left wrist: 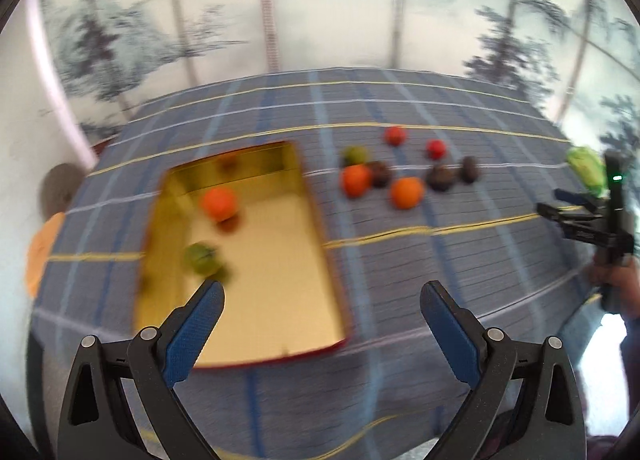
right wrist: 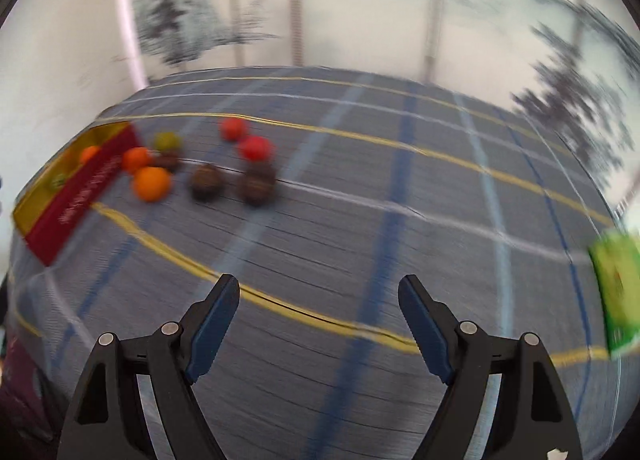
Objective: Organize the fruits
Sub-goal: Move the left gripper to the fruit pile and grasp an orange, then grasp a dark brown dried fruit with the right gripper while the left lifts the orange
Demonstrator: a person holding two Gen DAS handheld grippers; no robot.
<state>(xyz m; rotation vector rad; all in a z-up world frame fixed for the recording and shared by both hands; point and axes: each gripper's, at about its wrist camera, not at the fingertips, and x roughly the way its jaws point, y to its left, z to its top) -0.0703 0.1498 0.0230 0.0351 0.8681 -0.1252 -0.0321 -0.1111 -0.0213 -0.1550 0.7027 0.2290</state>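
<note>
You are holding the left gripper (left wrist: 322, 300) above the near edge of the tabletop (left wrist: 460, 260), its jaws spread wide with nothing between them. Just ahead of its left finger (left wrist: 200, 324) the gold-lined tray (left wrist: 312, 260) with red outer walls is sitting on the blue checked cloth. Inside the tray an orange (left wrist: 219, 203) is lying toward the far end, and a green fruit (left wrist: 201, 258) is lying nearer, close to the left wall.

The other fruits are lying loose on the cloth, just beyond the tray's far right corner: two oranges (left wrist: 407, 192), a green fruit (left wrist: 355, 155), two red fruits (left wrist: 436, 149) at the back, and three dark brown fruits (left wrist: 442, 177) among them. Blur is softening all of them, so you cannot tell which are touching.

You are holding the right gripper (right wrist: 319, 300) over bare cloth, well apart from the fruit group, which is showing up and to the left in its view. Its jaws are standing wide apart and are gripping nothing. In the left wrist view that gripper is showing at the far right edge, with your hand (left wrist: 616, 280) around its handle. A green packet (right wrist: 618, 292) is lying at the right edge of the tabletop.
</note>
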